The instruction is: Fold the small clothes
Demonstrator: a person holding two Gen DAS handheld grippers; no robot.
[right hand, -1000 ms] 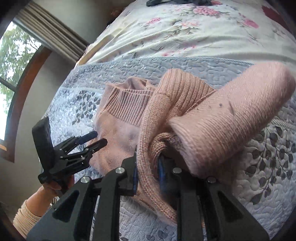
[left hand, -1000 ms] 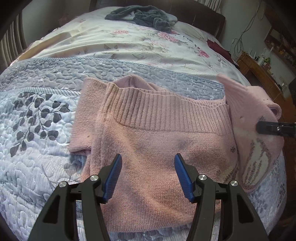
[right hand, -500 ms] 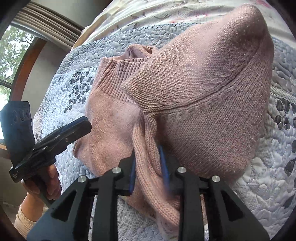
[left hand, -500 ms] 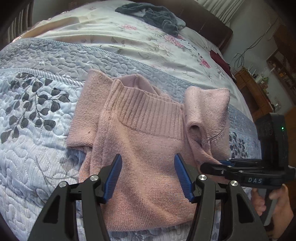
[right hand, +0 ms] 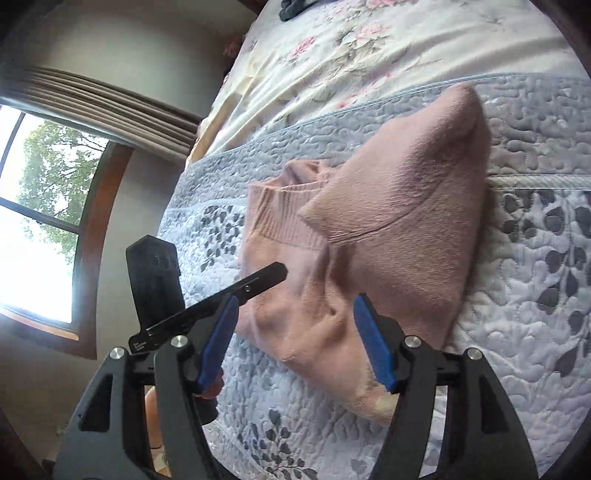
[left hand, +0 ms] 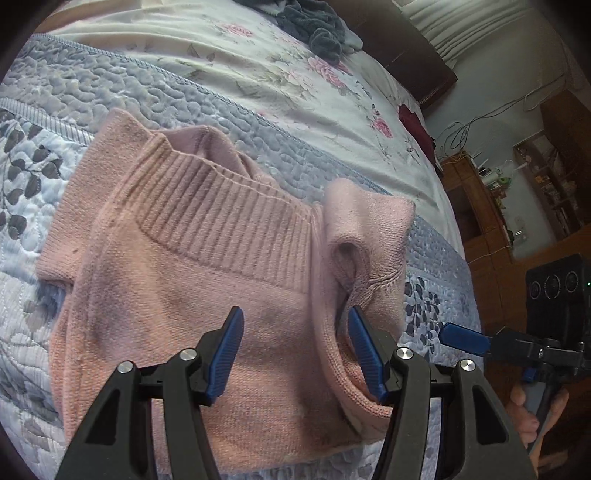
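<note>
A small pink knit sweater [left hand: 207, 280] lies on the quilted bed, ribbed collar toward the far side. Its right sleeve [left hand: 369, 236] is folded inward over the body and lies loose. In the right wrist view the same sweater [right hand: 388, 236] shows with the folded sleeve on top. My left gripper [left hand: 295, 347] hovers open over the sweater's lower body, nothing between its fingers. My right gripper [right hand: 293, 339] is open just off the sweater's right edge, holding nothing. The right gripper [left hand: 465, 338] also appears at the right of the left wrist view, and the left gripper [right hand: 255, 282] at the left of the right wrist view.
A blue-grey quilt [left hand: 33, 155] with leaf print covers the near bed, a floral sheet [left hand: 229, 55] lies beyond, with a dark grey garment pile [left hand: 314, 22] by the headboard. Wooden furniture [left hand: 491, 221] stands right of the bed. A window [right hand: 37, 221] is on the left.
My right gripper carried the right sleeve over the sweater's body, opened, let it go and drew back to the right. My left gripper stayed open over the sweater.
</note>
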